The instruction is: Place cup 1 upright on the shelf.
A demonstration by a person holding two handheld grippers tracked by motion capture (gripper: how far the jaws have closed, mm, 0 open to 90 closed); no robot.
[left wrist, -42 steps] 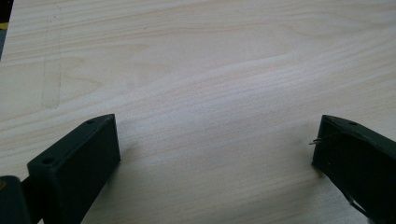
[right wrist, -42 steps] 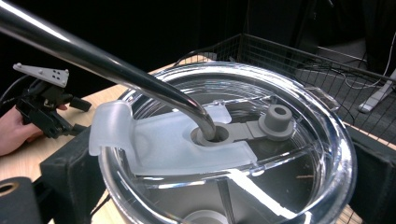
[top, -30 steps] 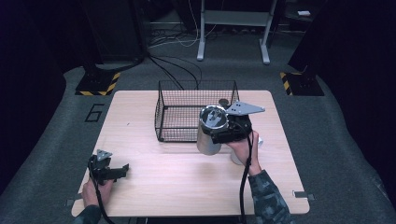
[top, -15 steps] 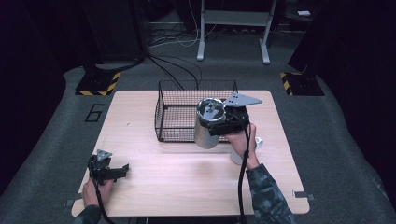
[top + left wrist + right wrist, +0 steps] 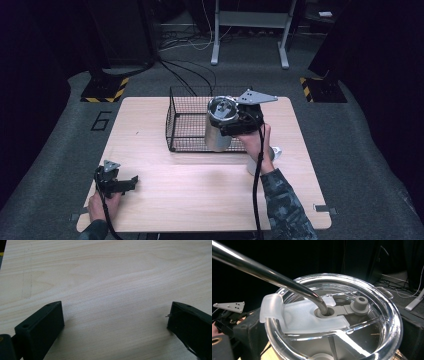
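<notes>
Right gripper [image 5: 239,125] clamping steel tumbler [image 5: 218,129] above wire basket [image 5: 186,125] — likely for dropping in; left gripper [image 5: 119,183] wide, parked.

the table [image 5: 165,200] carries a wire basket [image 5: 187,120] at its far middle. the tumbler [image 5: 218,127] sits at the basket's right front corner, held up by the right gripper [image 5: 235,120] just to its right. a straw [image 5: 274,275] stands in the tumbler's lid [image 5: 332,315]. the left gripper [image 5: 120,184] rests on the near left corner, well apart from the basket.
</notes>
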